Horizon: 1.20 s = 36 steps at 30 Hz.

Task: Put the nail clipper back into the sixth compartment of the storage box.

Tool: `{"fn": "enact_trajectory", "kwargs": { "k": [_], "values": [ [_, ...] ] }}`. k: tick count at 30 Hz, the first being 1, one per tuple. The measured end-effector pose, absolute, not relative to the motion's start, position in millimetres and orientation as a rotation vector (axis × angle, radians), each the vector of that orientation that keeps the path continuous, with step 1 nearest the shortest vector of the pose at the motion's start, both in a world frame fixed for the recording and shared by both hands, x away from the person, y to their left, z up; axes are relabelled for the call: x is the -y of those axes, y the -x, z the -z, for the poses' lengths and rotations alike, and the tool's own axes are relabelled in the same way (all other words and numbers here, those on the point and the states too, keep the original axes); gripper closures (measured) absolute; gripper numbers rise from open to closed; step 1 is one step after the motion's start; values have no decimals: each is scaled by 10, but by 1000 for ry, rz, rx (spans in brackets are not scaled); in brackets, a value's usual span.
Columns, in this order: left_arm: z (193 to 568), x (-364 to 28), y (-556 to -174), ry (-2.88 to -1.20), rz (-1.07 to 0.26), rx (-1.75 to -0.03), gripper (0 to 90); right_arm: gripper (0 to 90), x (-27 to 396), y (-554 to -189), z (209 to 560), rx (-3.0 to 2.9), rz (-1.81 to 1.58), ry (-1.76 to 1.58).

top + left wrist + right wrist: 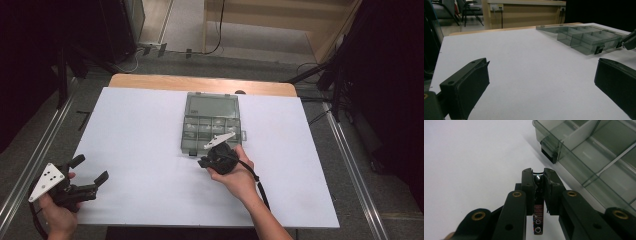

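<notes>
While the right hand-held gripper point(206, 161) hangs just off the near-left corner of the compartment box point(211, 123), its jaws are pinched together on a small dark, glossy part point(537, 180), whose kind I cannot tell. In the right gripper view the box lies ahead and to the right of that part, its black latch point(549, 151) just beyond the jaw tips and its open, divided cells point(604, 157) running away from there. Judging by this, the coming move is a short carry over the box's near wall into one of the cells. Seen from the high view, the box's long axis runs away from the person, its lid point(212, 105) folded flat at the far end. The right hand is much the nearer to the box; the left hand-held gripper point(91, 174) rests well to the box's left, near the worktop's point(140, 150) near-left corner, jaws wide apart and empty. No brand, label or writing is readable on the box.
</notes>
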<state>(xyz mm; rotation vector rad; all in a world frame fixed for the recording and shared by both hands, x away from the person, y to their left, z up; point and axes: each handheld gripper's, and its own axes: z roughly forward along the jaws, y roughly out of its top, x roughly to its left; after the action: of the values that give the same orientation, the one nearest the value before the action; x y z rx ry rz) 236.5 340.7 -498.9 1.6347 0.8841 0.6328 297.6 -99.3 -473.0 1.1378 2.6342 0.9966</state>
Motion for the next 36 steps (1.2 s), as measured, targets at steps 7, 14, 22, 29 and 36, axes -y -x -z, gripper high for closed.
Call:
{"fn": "enact_trajectory", "kwargs": {
  "k": [7,14,22,29,36],
  "values": [
    [4989,-3406,-2365,-1635,-633,-883,0,813,1013,-2993,4618,-2619,-1024,-1128],
    [4989,-3407,-2365,-1636,-633,-882,0,814,1025,-3017,4547,-2607,-1036,-1124],
    [4989,-3407,-2367,-1633,-631,-885,0,814,1032,-3047,4468,-2594,-1038,-1116],
    [4989,-3411,-2367,-1631,-629,-886,0,814,1043,-3075,4408,-2587,-1045,-1122],
    [4989,-3411,-2367,-1631,-629,-886,0,814,1042,-3116,4358,-2575,-1048,-1115]
  ]
}}
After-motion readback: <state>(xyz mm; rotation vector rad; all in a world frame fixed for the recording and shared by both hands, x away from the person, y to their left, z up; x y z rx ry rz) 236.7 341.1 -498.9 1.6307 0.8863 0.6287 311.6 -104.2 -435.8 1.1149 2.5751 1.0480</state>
